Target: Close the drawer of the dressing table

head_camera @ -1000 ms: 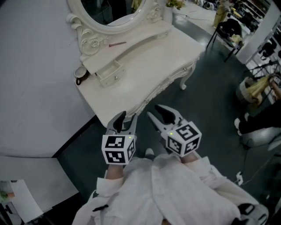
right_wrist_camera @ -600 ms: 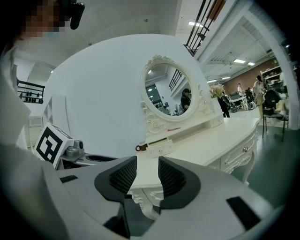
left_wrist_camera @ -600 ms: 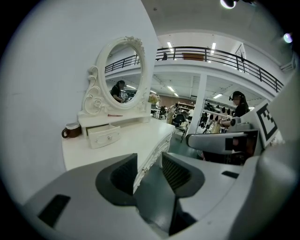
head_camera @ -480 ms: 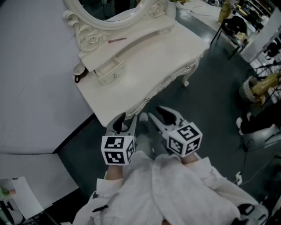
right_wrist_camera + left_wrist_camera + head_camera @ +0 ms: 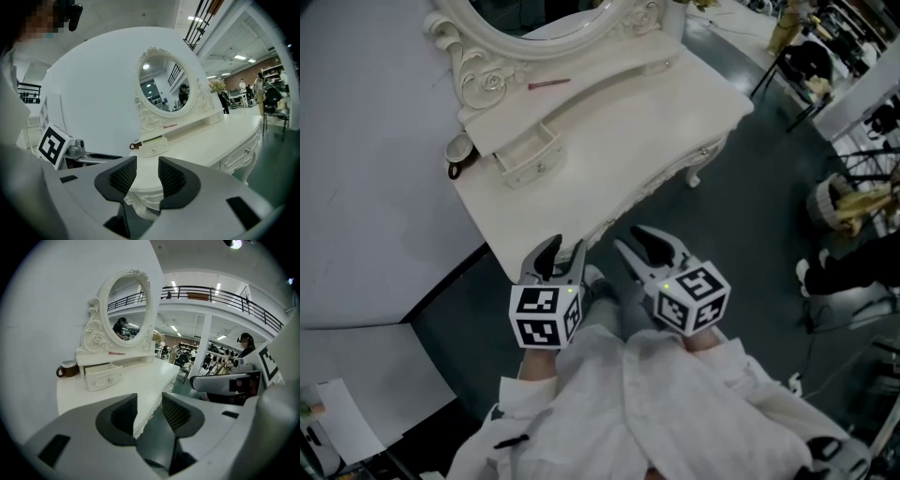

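Note:
The white dressing table (image 5: pixel 609 131) stands against the wall, with an oval mirror (image 5: pixel 539 23) at its back. A small drawer (image 5: pixel 528 157) under the mirror shelf is pulled out; it shows in the left gripper view as the drawer (image 5: pixel 104 376) and in the right gripper view as the drawer (image 5: pixel 154 146). My left gripper (image 5: pixel 559 253) hovers just off the table's near corner, well short of the drawer. The right gripper (image 5: pixel 636 246) is beside it, over the floor. Both are open, and nothing lies between the jaws of my left gripper (image 5: pixel 149 411) or my right gripper (image 5: pixel 146 176).
A brown mug (image 5: pixel 457 152) sits at the table's left end next to the drawer. A thin red stick (image 5: pixel 548 84) lies on the mirror shelf. A black chair (image 5: pixel 789 58) and other gear stand on the dark floor at the right. Front drawers with knobs (image 5: pixel 703 150) line the table's curved edge.
Both grippers have sunk a little and come closer to the table's near corner. Their jaws have kept the same opening. The drawer has not moved.

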The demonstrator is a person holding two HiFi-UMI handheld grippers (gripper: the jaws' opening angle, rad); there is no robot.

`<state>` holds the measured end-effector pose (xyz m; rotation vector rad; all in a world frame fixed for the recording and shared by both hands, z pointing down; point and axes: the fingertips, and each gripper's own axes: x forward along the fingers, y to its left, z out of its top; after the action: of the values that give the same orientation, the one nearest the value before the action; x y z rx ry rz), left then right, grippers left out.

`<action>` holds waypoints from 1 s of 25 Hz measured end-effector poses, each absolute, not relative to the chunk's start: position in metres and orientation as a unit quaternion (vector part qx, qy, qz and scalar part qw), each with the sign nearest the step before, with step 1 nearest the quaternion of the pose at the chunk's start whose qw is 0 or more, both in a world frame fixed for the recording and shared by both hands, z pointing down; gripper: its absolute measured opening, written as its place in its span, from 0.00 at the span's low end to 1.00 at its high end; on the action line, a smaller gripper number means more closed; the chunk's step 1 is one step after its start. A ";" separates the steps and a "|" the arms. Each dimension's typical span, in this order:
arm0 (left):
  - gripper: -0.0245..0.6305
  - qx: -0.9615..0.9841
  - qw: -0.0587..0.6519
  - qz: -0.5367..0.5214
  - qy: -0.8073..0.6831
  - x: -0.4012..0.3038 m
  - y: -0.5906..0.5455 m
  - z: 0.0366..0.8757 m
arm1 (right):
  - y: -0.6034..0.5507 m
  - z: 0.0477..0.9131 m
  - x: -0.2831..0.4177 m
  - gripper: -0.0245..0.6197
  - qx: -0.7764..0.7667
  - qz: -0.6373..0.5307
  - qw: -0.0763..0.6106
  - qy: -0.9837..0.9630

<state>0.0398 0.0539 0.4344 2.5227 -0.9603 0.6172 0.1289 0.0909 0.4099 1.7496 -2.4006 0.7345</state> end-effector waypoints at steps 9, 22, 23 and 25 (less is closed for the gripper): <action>0.26 0.884 0.201 0.213 -0.365 0.040 -0.025 0.441 | 0.005 0.411 0.134 0.25 0.536 0.235 0.074 -0.808; 0.26 0.857 0.220 0.200 -0.421 0.007 -0.113 0.440 | -0.097 0.396 0.102 0.25 0.475 0.213 0.100 -0.848; 0.26 0.855 0.222 0.202 -0.423 0.004 -0.117 0.441 | -0.102 0.395 0.100 0.25 0.471 0.212 0.101 -0.850; 0.26 0.852 0.228 0.204 -0.425 0.001 -0.121 0.444 | -0.109 0.396 0.098 0.25 0.464 0.213 0.105 -0.853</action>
<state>0.0012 -0.1212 0.4441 2.3467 -1.1705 0.5616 0.0978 -0.1091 0.3959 1.3682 -2.5164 0.6273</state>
